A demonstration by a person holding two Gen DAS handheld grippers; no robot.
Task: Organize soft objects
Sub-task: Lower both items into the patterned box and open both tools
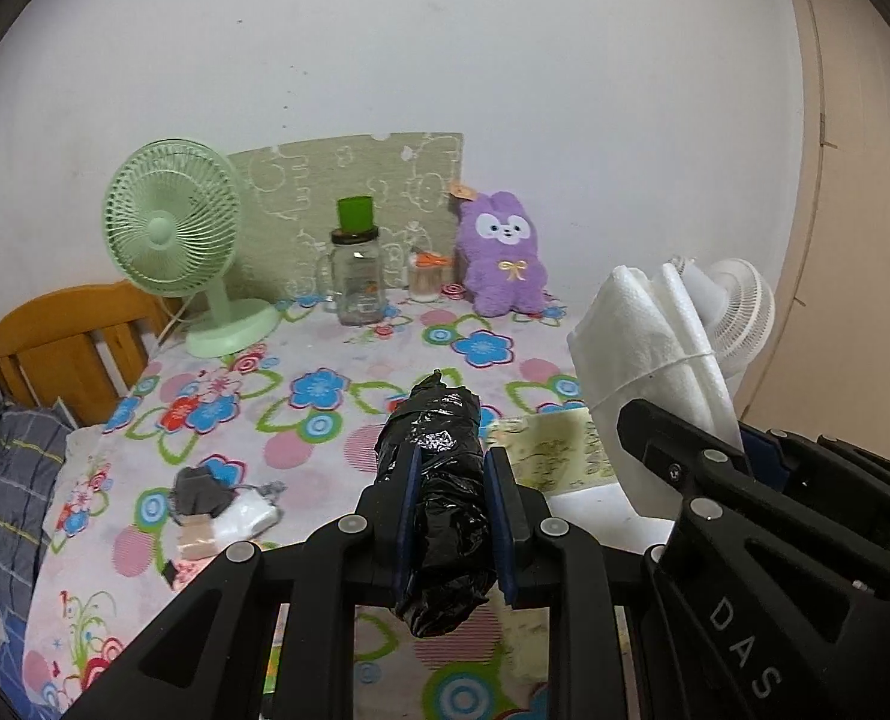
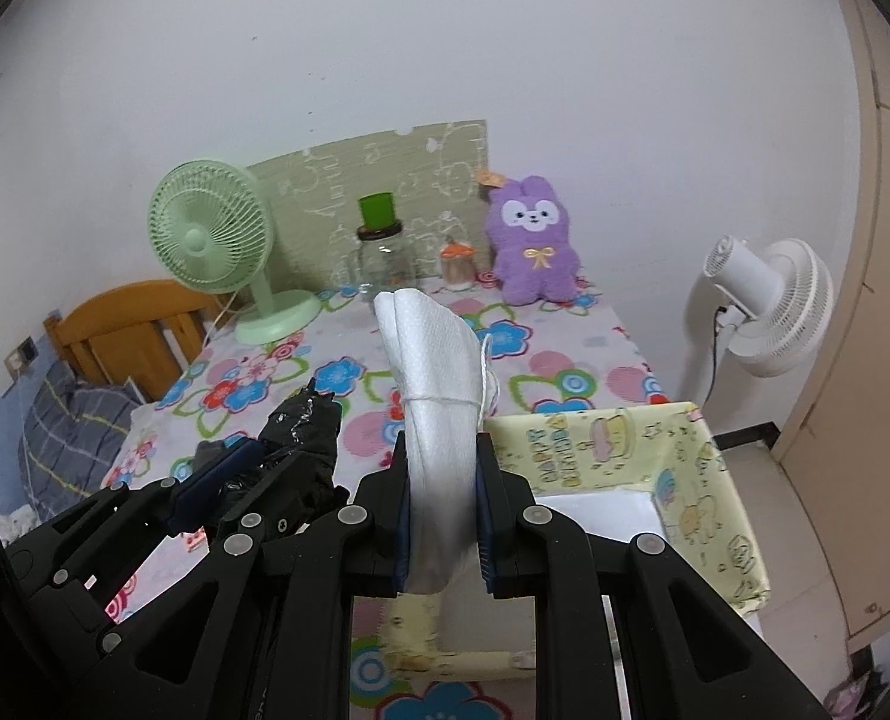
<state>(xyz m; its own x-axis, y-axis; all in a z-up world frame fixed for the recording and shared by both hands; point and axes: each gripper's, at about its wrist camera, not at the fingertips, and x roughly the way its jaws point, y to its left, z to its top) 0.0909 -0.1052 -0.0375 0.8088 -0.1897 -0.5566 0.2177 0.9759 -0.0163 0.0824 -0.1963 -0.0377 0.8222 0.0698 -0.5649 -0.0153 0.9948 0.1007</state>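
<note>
My left gripper (image 1: 450, 462) is shut on a black plastic bundle (image 1: 439, 480) and holds it above the flowered table; the bundle also shows in the right wrist view (image 2: 301, 438). My right gripper (image 2: 443, 447) is shut on a white foam roll tied with string (image 2: 439, 372), held up over the near edge of a yellow cartoon-print box (image 2: 685, 456). The roll shows at the right of the left wrist view (image 1: 643, 360). A purple plush bunny (image 1: 505, 255) stands at the table's back. Small grey, white and tan soft pieces (image 1: 217, 510) lie on the table at the left.
A green desk fan (image 1: 175, 240), a glass jar with a green cup on top (image 1: 358, 276) and a small container (image 1: 427, 276) stand along the back by a green panel. A white floor fan (image 2: 769, 306) stands right of the table. A wooden bed frame (image 1: 67, 342) is at the left.
</note>
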